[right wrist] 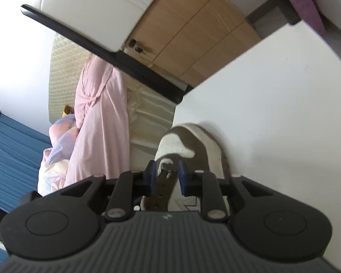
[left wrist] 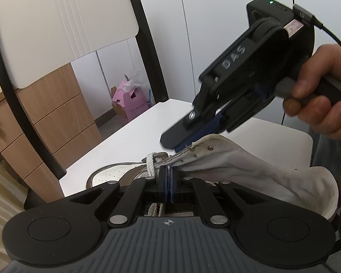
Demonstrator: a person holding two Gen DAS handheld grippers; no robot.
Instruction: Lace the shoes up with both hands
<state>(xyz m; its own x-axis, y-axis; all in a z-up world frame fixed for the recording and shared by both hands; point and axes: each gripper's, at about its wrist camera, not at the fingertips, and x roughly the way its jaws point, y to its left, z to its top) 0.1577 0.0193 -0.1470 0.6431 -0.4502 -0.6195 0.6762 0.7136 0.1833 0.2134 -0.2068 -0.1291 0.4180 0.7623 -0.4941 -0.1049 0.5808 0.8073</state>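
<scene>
A: The shoe [left wrist: 250, 170] looks like worn cream canvas with a braided cloth lace [left wrist: 150, 166]; its toe [right wrist: 170, 145] is smooth perforated leather with matt brown suede.

B: And the tabletop [right wrist: 272, 91]?

A: Smooth, matt white. The tongs [left wrist: 169, 182] are matt black plastic with ribbed blue pads; the drawers [left wrist: 56, 118] look wood-grained.

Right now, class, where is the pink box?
In the left wrist view, the pink box sits on the floor left of centre, beyond the white table's far edge, between the wooden drawers and the wall.

Home bedroom, pink robe [right wrist: 102, 113] hanging, bedding [right wrist: 56, 141], wooden drawers [left wrist: 54, 118], white table [right wrist: 272, 104]
</scene>
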